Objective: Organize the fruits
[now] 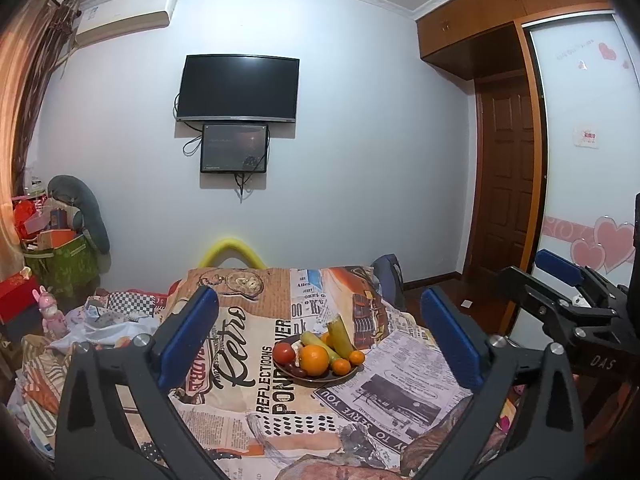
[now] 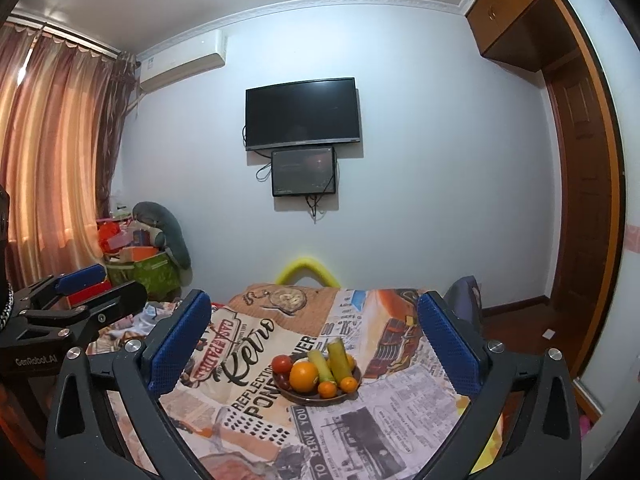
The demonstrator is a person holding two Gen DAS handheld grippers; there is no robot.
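A dark plate (image 1: 320,381) of fruit stands mid-table on a newspaper-print cloth (image 1: 248,400). It holds a large orange (image 1: 314,359), a red tomato (image 1: 284,353), two small mandarins (image 1: 341,367), two yellow-green cobs (image 1: 340,334) standing tilted, and some dark small fruit. My left gripper (image 1: 319,294) is open, back from the plate, with nothing between its blue pads. The right wrist view shows the same plate (image 2: 316,399), orange (image 2: 303,376) and tomato (image 2: 282,363). My right gripper (image 2: 314,297) is also open, with nothing between its pads. Each gripper shows at the edge of the other's view.
A yellow foam arch (image 1: 234,250) and a dark blue chair back (image 1: 390,280) sit behind the table's far edge. Boxes, bags and a grey plush (image 1: 76,216) crowd the left corner. A wall TV (image 1: 238,88), a wooden door (image 1: 506,184) and a wardrobe stand beyond.
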